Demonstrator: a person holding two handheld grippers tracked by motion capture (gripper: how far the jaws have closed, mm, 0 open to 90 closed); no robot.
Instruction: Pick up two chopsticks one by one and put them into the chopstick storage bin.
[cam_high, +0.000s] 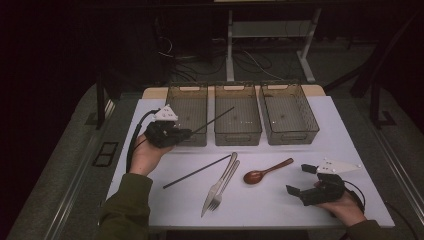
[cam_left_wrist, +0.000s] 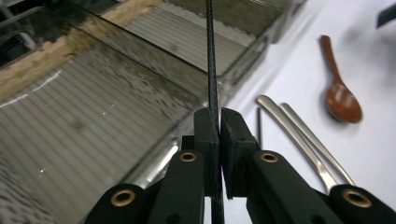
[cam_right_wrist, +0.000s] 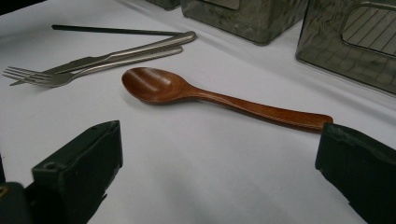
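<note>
The left gripper (cam_high: 186, 133) pinches a black chopstick (cam_high: 215, 118) above the left bin (cam_high: 187, 90), likely to drop it inside, while the right gripper (cam_high: 300, 180) waits with jaws apart.

The left hand-held gripper (cam_high: 186, 133) sits raised at the left, gripped from below by the person's left hand (cam_high: 146, 154), whose green-sleeved forearm comes in from the bottom edge. Its jaws point to the right and are pressed almost together, with only a thin slit between them in the left gripper view. The right hand-held gripper (cam_high: 299, 179) rests low at the right, held in the right hand (cam_high: 345, 207), pointing left. Its jaws stand wide apart.
</note>
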